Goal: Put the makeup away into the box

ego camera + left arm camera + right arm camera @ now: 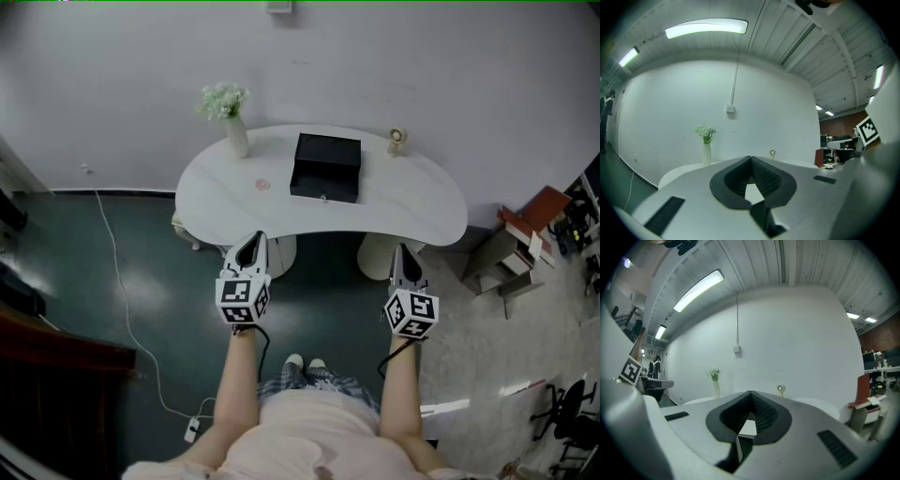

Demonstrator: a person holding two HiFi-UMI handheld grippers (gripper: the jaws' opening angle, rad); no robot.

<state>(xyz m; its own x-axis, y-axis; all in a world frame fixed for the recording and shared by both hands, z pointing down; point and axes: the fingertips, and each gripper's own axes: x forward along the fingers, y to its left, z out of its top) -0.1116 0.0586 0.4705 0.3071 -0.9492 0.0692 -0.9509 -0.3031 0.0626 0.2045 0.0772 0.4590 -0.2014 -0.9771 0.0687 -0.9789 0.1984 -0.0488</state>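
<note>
**Task not begun: both pairs of tongs wait short of the tabletop.**
The left tongs [251, 240] and right tongs [401, 251] are closed on nothing at the front edge of the tabletop [412, 202]. Beyond them a small pink disc [262, 184], probably the makeup, lies left of centre. It sits apart from the open black box [325, 167] by the back edge.

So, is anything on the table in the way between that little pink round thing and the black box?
Nothing visible. Only bare tabletop lies between the pink round item and the black box to its right. The vase stands farther back, out of that line.
</note>
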